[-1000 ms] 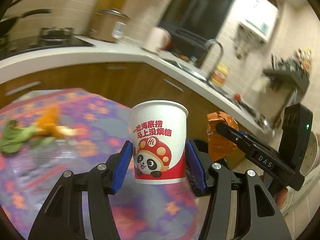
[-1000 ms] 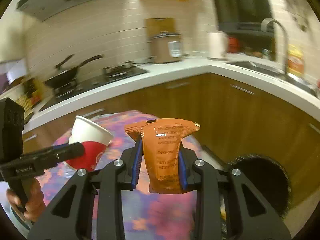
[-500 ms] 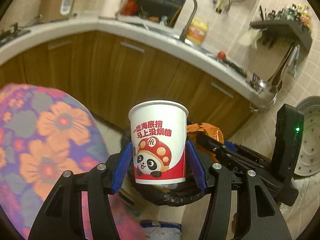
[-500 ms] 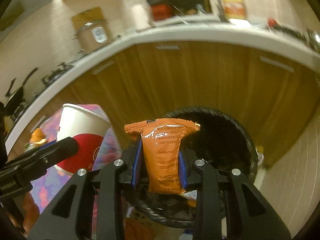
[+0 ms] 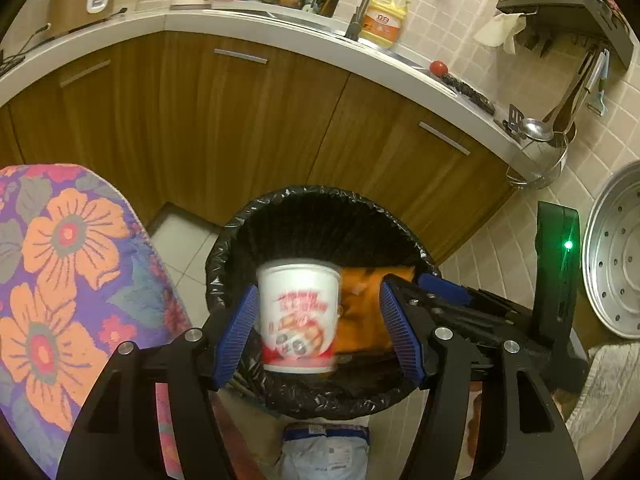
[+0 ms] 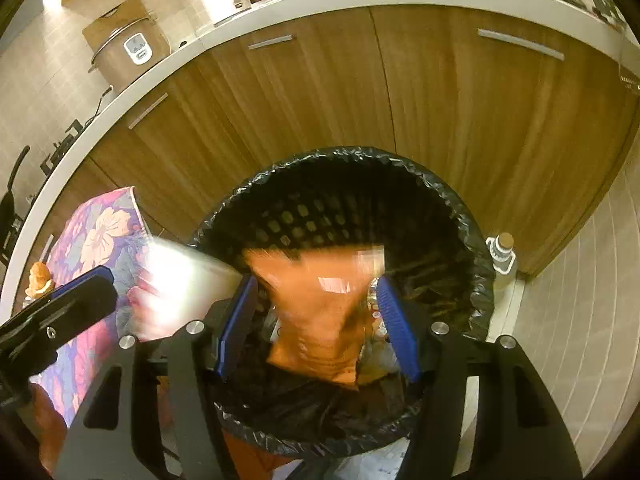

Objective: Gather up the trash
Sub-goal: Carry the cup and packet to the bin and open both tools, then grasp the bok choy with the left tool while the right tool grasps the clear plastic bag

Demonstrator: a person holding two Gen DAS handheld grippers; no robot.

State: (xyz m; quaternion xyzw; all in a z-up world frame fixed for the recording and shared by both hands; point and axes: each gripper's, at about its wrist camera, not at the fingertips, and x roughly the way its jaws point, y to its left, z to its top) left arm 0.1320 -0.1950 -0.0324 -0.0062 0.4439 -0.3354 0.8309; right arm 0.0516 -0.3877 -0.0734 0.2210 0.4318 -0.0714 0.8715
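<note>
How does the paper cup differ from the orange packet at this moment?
The paper cup is a stiff white and red round tub, upright; the orange packet is a flat, soft, creased pouch of one colour. The cup sits between the open pads of the left tool, the packet between those of the right tool. Both are blurred, apparently free, over the black-lined trash bin.

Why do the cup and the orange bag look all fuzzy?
Both look motion-blurred. The white and red paper cup sits loose between the open left gripper, the orange foil snack packet between the open right gripper, both over the black-lined trash bin. They seem to be dropping.
</note>
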